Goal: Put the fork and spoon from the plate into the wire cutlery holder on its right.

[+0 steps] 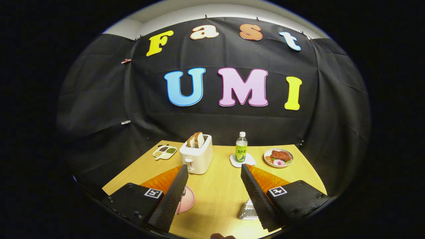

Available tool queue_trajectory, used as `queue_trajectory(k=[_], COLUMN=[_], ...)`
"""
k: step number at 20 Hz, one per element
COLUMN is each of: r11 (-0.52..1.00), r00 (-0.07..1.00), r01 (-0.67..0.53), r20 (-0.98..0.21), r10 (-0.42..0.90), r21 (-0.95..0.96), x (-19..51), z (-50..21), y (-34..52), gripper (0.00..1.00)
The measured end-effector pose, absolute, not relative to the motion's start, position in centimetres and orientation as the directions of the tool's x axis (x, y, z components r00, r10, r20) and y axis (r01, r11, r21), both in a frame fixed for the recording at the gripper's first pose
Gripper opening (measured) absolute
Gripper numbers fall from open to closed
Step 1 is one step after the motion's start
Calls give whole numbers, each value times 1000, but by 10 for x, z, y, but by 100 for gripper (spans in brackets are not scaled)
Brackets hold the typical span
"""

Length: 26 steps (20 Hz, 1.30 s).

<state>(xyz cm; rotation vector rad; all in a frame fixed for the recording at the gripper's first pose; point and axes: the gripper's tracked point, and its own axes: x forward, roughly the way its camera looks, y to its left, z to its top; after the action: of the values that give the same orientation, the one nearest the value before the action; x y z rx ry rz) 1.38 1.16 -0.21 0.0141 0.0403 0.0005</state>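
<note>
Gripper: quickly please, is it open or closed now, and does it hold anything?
Gripper: open, fingers spread wide, holding nothing; pink plate beside one finger, wire holder beside the other.

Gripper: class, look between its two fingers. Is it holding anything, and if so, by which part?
Nothing is held. The gripper is open, its fingers spread wide over bare table, with the pink plate beside one finger and the wire cutlery holder beside the other.

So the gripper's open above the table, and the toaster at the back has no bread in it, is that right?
Not quite. The gripper is open above the table, but the gripper view shows the toaster with bread sticking out of its top.
</note>
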Motion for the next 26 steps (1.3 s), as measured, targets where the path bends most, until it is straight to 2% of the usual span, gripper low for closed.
queue_trajectory(k=[6,8,14,21,26], r11=[995,994,978,941,943], r00=[984,967,857,744,632], r01=[-89,-106,-207,-328,-326], r20=[-158,-237,-483,-637,-757], r10=[81,93,177,203,166], r21=[-41,-41,-9,-84,-66], x=[43,52,67,79,91], z=[-30,-51,-128,-205,-264], y=[47,57,100,141,153], gripper=[99,99,99,99,88])
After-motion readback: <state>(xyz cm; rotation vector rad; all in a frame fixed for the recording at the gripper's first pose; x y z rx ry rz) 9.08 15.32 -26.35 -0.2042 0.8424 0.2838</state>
